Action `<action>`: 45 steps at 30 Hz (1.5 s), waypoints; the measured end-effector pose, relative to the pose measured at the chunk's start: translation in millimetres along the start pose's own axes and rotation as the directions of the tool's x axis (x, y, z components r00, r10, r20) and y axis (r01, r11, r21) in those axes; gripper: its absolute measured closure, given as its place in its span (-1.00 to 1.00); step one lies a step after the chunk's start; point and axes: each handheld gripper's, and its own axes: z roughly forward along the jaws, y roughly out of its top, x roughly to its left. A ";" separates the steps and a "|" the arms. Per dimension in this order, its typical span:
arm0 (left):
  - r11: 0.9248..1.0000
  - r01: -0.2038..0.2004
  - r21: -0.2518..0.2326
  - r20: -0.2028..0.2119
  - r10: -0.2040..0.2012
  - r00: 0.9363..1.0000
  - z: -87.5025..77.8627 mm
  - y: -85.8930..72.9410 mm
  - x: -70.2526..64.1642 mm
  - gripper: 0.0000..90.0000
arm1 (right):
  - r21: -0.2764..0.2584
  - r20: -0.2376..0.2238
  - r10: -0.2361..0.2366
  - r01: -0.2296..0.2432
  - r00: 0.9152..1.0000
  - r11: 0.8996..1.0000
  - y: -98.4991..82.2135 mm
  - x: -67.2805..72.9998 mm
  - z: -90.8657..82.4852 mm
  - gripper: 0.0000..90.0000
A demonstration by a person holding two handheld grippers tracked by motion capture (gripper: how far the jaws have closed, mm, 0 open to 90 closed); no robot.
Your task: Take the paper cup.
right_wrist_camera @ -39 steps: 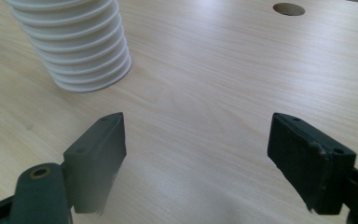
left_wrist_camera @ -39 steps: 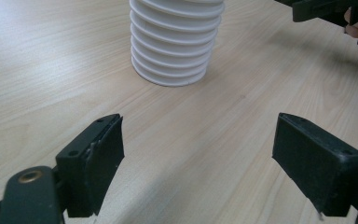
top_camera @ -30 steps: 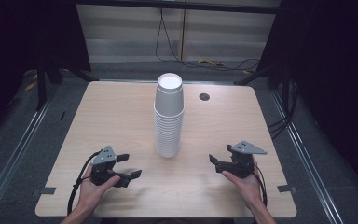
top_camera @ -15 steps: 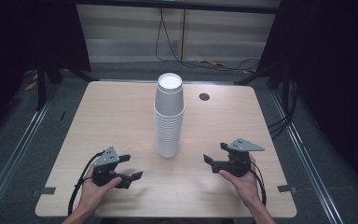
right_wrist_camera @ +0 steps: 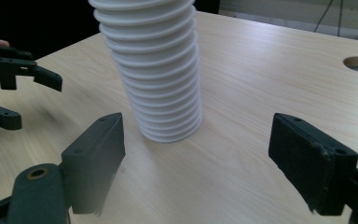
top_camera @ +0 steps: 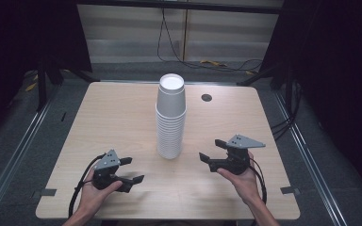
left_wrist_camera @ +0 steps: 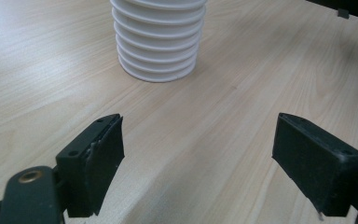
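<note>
Both grippers, left [top_camera: 131, 170] and right [top_camera: 206, 159], gape empty over the pale wooden table [top_camera: 122, 122] (dark surroundings) flanking stacked cups [top_camera: 170, 117].

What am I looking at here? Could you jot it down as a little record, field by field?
Setting: a light wooden table with a round hole near its far edge
Main thing: an upside-down stack of white paper cups, standing upright mid-table
Left claw: hand-held, jaws open, nothing between them, pointing toward the stack
Right claw: hand-held, jaws open and empty, raised off the table, facing the stack
Contact: neither claw touches the cups
</note>
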 end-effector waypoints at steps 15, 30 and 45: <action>1.000 0.021 -0.009 0.009 -0.021 1.000 2.3 0.3 3.9 -0.64 | -0.015 -0.058 -0.026 0.025 0.998 1.000 25.5 9.5 9.2 -0.53; 1.000 0.013 -0.008 0.017 -0.013 1.000 2.7 0.8 3.2 -0.64 | -0.034 -0.098 -0.035 0.031 0.995 0.999 48.8 13.1 18.7 -0.53; 1.000 -0.001 0.002 0.010 0.001 1.000 4.5 0.3 3.9 -0.64 | -0.060 -0.098 -0.048 0.042 0.994 0.997 88.4 9.1 16.3 -0.62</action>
